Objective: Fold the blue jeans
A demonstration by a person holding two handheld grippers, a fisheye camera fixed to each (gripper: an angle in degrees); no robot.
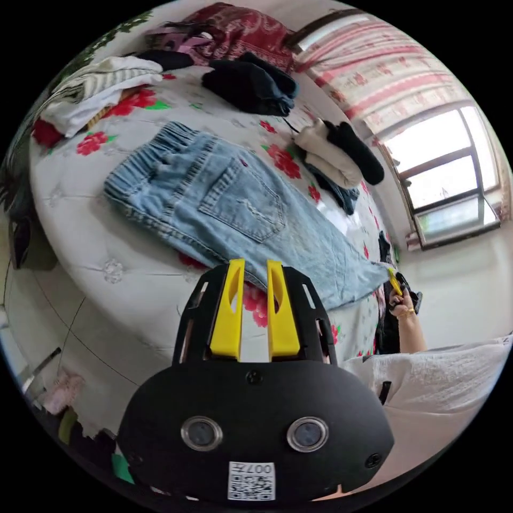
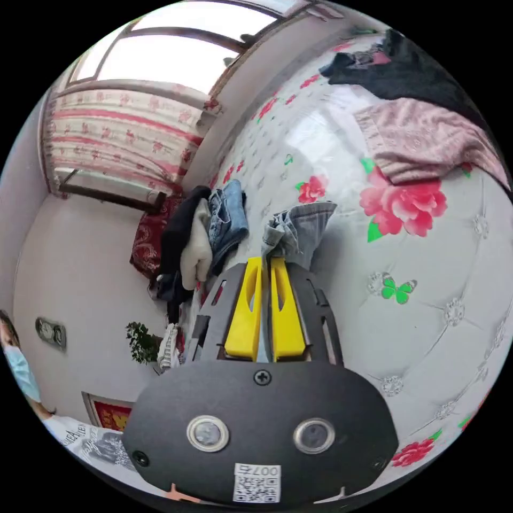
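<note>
The left gripper (image 1: pixel 255 263) hovers over the near edge of the bed with its yellow jaws parted by a narrow gap and nothing between them. The right gripper (image 2: pixel 266 260) has its jaws clenched together on the hem of a jeans leg, the bunched denim rising just past the jaw tips.

In the left gripper view, the bed (image 1: pixel 80 235), covered in a white quilted spread printed with red flowers, carries the blue jeans (image 1: pixel 235 208). They lie flat with the back pocket up, the elastic waistband toward the far-left side and the leg running toward the window (image 1: pixel 449 176). At the end of that leg the right gripper shows as a yellow tip in a person's hand (image 1: pixel 404 307).

Around the jeans lie other clothes: a white striped heap (image 1: pixel 96 91), a dark folded pile (image 1: pixel 251 83), and a cream-and-black pile (image 1: pixel 342 152). In the right gripper view, a pink knit garment (image 2: pixel 422 141) lies apart from the jeans (image 2: pixel 296 227).
</note>
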